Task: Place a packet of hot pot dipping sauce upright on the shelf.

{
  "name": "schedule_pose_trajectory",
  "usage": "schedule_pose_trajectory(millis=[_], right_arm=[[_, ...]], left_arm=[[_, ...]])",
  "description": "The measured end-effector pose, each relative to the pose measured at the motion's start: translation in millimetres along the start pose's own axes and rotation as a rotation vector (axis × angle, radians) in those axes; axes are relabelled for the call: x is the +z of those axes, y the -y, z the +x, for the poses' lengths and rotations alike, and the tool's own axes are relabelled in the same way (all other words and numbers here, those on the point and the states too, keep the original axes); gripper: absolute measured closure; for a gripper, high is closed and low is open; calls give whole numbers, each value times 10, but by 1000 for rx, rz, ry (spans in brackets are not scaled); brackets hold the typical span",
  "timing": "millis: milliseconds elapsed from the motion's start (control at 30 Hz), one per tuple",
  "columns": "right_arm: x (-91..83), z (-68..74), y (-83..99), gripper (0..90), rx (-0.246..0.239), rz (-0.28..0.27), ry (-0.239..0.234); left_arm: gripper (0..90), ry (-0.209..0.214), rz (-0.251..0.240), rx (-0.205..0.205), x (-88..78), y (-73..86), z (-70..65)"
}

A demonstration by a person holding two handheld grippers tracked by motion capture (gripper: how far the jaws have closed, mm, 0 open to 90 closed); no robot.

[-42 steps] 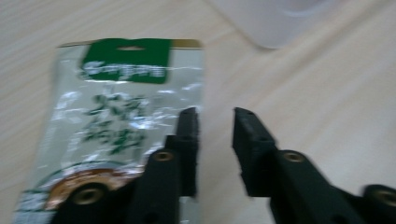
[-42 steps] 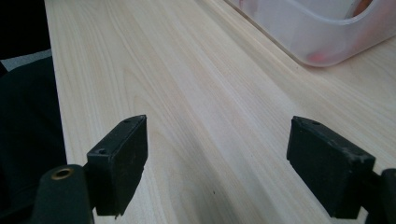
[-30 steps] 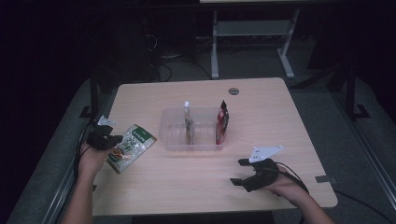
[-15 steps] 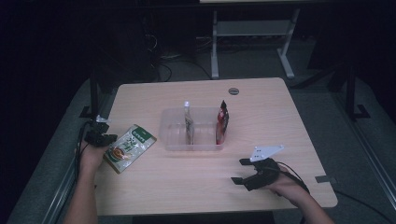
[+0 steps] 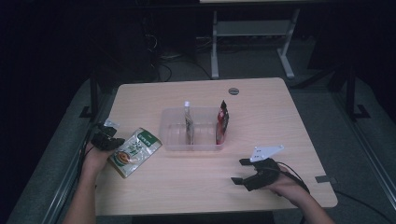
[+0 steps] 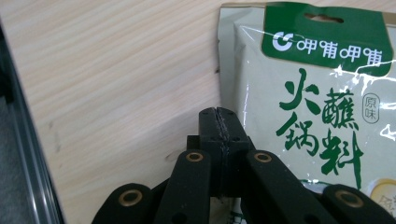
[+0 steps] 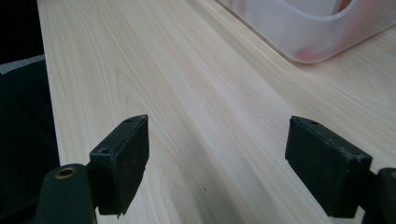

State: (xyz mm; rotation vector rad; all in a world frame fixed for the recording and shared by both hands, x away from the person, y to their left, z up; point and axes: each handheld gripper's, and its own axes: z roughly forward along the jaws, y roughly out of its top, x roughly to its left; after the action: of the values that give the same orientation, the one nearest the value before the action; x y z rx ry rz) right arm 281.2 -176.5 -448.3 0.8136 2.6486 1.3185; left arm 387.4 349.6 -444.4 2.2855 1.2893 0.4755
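Barely anything moved: our left claw [image 6: 219, 128], pressed together, probably pinches the green sauce packet [image 5: 135, 151] near the counter's [image 5: 261, 102] left edge; right claw [image 7: 217, 163] spread.

Pale green packet [image 5: 134, 151], dark green lettering.

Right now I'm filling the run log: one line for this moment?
left gripper: shut beside green sauce packet | right gripper: open, empty | clear bin: mid-table
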Motion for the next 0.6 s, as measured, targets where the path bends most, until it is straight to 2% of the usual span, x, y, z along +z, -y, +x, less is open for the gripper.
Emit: schedule_pose_trajectory(millis=[67,300,467,600], right_arm=[[5,6,-7,211,0,0,-3],[17,-3,-14,211,-2,0,-5],[17,2,-16,211,-5,3,-8],[23,6,-20,211,-6,4,-8]], left_arm=[[896,15,0,22,12,-13,-29],[897,48,6,54,8,-26,-100],[882,68,-12,84,26,-73,-182],[893,110,-2,91,66,-105,-257]])
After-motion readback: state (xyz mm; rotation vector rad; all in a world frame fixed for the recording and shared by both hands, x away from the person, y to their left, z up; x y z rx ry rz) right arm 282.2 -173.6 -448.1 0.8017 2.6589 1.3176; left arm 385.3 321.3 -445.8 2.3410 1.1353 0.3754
